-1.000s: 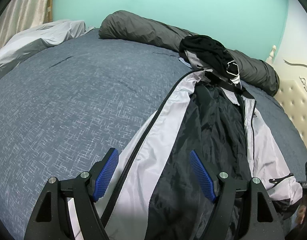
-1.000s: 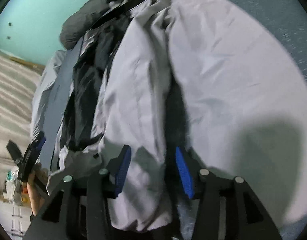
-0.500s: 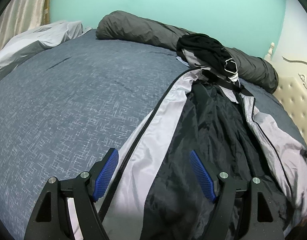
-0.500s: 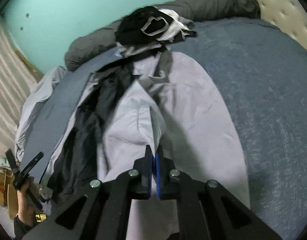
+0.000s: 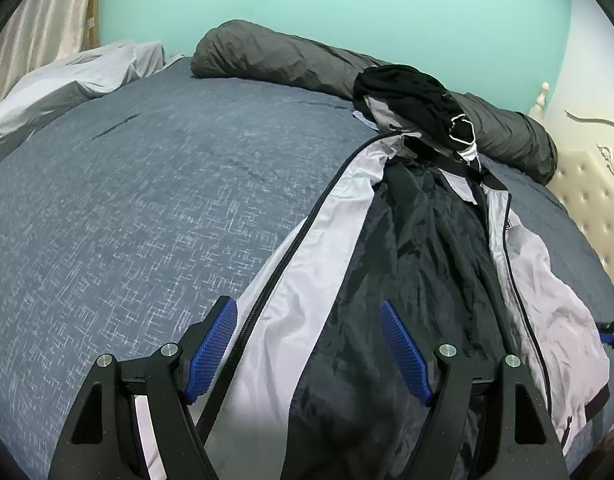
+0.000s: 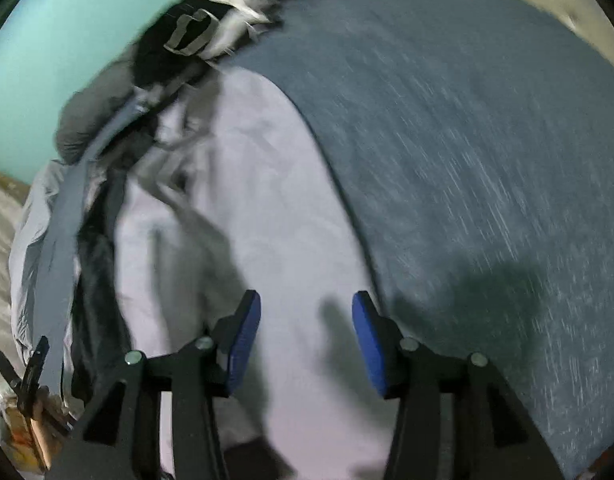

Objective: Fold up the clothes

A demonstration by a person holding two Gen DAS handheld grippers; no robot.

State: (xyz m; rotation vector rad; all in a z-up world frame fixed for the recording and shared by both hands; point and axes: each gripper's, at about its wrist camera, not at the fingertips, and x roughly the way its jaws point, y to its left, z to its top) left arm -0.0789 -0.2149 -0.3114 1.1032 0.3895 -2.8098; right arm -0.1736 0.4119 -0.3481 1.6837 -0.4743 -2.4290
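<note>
Fingers on both sides spread, the right's having just been opening, nothing pinched (jacket lies unzipped on the bed), so folding's barely started.

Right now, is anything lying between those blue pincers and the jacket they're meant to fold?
Nothing visible. The left gripper hovers open straight over the jacket, and the right gripper, jaws just opened, has only its pale fabric below.
</note>
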